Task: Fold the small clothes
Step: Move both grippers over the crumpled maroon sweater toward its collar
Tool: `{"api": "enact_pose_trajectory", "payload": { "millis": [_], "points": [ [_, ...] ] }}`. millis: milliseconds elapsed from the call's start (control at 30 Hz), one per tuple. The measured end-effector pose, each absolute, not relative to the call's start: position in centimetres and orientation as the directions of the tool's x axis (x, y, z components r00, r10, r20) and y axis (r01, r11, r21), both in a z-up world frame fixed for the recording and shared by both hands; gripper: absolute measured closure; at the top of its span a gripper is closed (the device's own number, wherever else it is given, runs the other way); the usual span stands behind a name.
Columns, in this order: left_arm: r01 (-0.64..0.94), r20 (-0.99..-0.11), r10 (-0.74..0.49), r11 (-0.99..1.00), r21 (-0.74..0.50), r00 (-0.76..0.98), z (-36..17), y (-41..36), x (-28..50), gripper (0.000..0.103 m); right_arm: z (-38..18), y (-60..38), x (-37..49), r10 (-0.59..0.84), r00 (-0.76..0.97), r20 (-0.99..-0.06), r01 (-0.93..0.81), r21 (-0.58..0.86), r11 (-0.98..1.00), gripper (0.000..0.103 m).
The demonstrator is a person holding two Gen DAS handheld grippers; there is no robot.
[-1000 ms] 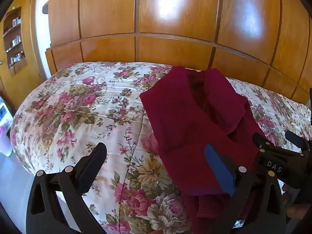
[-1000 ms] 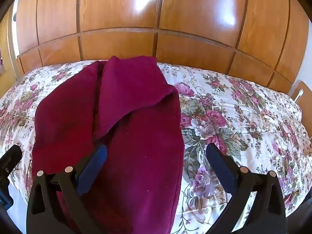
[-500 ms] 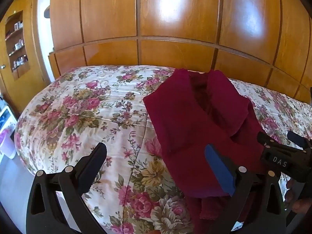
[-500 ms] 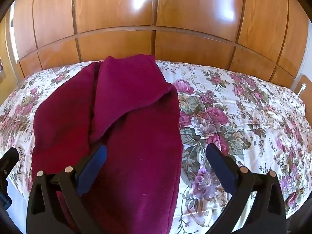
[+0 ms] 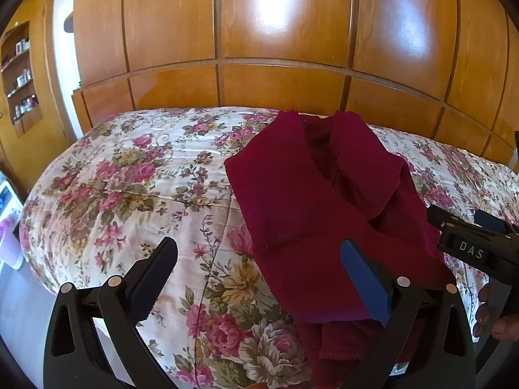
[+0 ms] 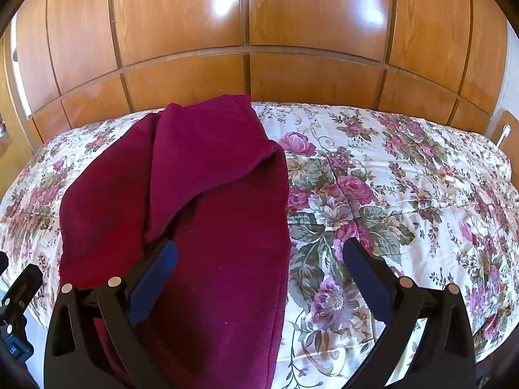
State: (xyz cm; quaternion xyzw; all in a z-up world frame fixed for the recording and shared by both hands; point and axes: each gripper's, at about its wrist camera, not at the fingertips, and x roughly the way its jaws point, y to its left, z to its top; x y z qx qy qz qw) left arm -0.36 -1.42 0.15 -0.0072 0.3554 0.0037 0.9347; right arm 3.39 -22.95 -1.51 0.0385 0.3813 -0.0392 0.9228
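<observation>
Both tongs spread apart, holding nothing. Left tongs [image 5: 259,278] hover over the near edge of the bed [image 5: 136,181]; their right finger sits above the garment's near-left part, their left finger over bare bedspread. Right tongs [image 6: 259,272] straddle the garment's right edge: left finger over cloth, right finger over bedspread.

Dark red garment [image 6: 207,214] lies lengthwise, running away from the tongs toward the wooden wall panels [image 6: 246,26]. Both long sides are turned in toward the middle, flaps meeting along a centre crease, so it reads as a narrow strip. Near end hangs over the bed edge below the tongs.

My read: side folds done, and the tongs are placed either side of the near end to pinch both corners and carry it toward the far end. Risk: flaps slide open on lift.
</observation>
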Motion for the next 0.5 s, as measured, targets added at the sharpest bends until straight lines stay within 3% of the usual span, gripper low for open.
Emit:
{"api": "enact_pose_trajectory", "payload": {
  "millis": [500],
  "points": [
    [-0.006,-0.658,-0.009,1.000,-0.020,0.753,0.68,-1.70,-1.08,0.003,-1.05,-22.45,2.96,-0.027,0.717,-0.697,0.085,0.049,0.995,0.002]
  ]
}}
